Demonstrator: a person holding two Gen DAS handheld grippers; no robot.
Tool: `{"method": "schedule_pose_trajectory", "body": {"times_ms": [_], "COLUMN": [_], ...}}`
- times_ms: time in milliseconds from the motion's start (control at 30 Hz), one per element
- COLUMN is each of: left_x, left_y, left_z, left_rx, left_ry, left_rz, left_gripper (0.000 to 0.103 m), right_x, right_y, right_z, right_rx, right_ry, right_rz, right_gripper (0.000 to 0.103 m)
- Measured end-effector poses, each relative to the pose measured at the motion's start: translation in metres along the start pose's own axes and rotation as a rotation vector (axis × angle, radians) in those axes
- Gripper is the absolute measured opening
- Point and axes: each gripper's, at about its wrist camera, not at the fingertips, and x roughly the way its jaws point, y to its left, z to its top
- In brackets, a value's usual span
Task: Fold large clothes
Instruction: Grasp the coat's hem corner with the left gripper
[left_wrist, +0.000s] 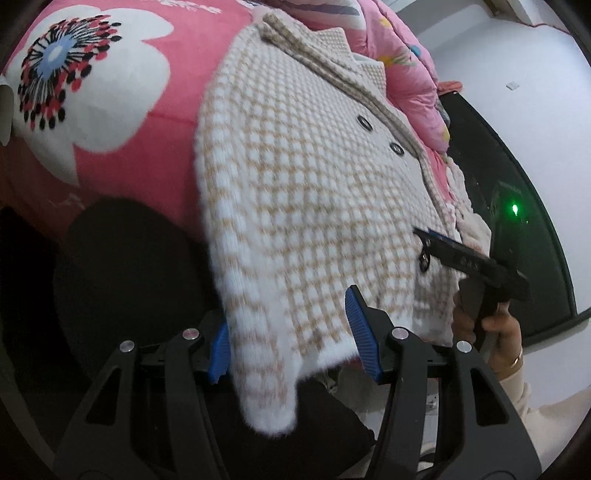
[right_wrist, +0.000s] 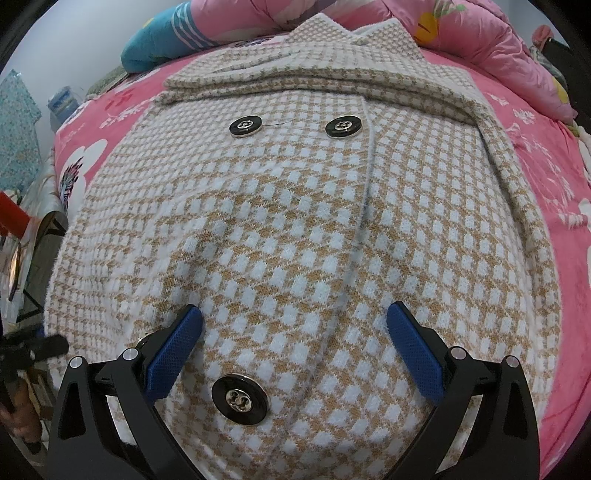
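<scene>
A white and tan checked knit coat (left_wrist: 314, 192) with black buttons lies on the pink flowered bed, its hem hanging over the bed edge. My left gripper (left_wrist: 288, 332) is open, its blue pads on either side of the hanging hem corner. My right gripper (right_wrist: 295, 343) is open and sits over the coat (right_wrist: 295, 221) front, a black button (right_wrist: 240, 398) between its fingers. The right gripper also shows in the left wrist view (left_wrist: 469, 258) at the coat's right edge.
The pink bedsheet with a white flower (left_wrist: 92, 92) lies left of the coat. A pink quilt (right_wrist: 480, 33) and a teal pillow (right_wrist: 166, 40) lie at the bed's far end. A dark glass door (left_wrist: 517, 221) stands at the right. A dark round shape (left_wrist: 122, 280) sits below the bed edge.
</scene>
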Motion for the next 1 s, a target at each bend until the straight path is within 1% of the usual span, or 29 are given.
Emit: {"method": "schedule_pose_trajectory", "body": {"times_ms": [100, 167, 233, 267, 367, 433, 500, 567, 600, 700, 767, 867, 900, 967, 1000], "left_x": [0.002, 0.004, 0.005, 0.006, 0.004, 0.003, 0.001, 0.0, -0.001, 0.001, 0.001, 0.002, 0.002, 0.002, 0.002], "left_y": [-0.004, -0.006, -0.006, -0.008, -0.013, -0.016, -0.018, -0.021, -0.021, -0.025, -0.027, -0.029, -0.03, -0.031, -0.031], "left_z": [-0.007, -0.012, -0.014, -0.015, -0.016, -0.016, -0.017, -0.018, -0.018, -0.02, -0.02, -0.02, -0.02, -0.021, -0.021], "left_rx": [0.008, 0.009, 0.019, 0.031, 0.072, 0.098, 0.112, 0.125, 0.13, 0.151, 0.16, 0.166, 0.171, 0.178, 0.179], "left_ry": [-0.001, 0.001, -0.001, -0.004, -0.01, -0.017, -0.026, -0.034, -0.035, -0.039, -0.037, -0.038, -0.038, -0.04, -0.039], "left_rz": [0.021, 0.065, 0.109, 0.136, 0.194, 0.227, 0.248, 0.264, 0.269, 0.296, 0.307, 0.317, 0.322, 0.333, 0.337], "left_gripper": [0.053, 0.041, 0.037, 0.031, 0.025, 0.023, 0.022, 0.022, 0.022, 0.022, 0.022, 0.022, 0.022, 0.022, 0.022], "right_x": [0.0, -0.001, -0.008, -0.014, -0.034, -0.057, -0.073, -0.095, -0.099, -0.117, -0.118, -0.111, -0.108, -0.1, -0.095], "right_y": [0.001, -0.002, -0.008, -0.013, -0.025, -0.036, -0.045, -0.063, -0.069, -0.094, -0.103, -0.119, -0.12, -0.129, -0.127], "right_z": [0.0, 0.0, -0.002, -0.004, -0.016, -0.029, -0.039, -0.056, -0.059, -0.085, -0.094, -0.111, -0.113, -0.12, -0.121], "right_rx": [0.002, 0.007, 0.019, 0.031, 0.046, 0.04, 0.044, 0.081, 0.093, 0.156, 0.187, 0.259, 0.274, 0.326, 0.34], "right_ry": [0.002, 0.004, -0.002, -0.01, -0.034, -0.079, -0.105, -0.128, -0.13, -0.121, -0.105, -0.072, -0.064, -0.041, -0.033], "right_rz": [0.004, 0.028, 0.062, 0.078, 0.128, 0.113, 0.098, 0.09, 0.092, 0.089, 0.089, 0.125, 0.132, 0.158, 0.174], "right_gripper": [0.097, 0.097, 0.097, 0.097, 0.097, 0.097, 0.097, 0.097, 0.097, 0.096, 0.091, 0.085, 0.084, 0.077, 0.076]}}
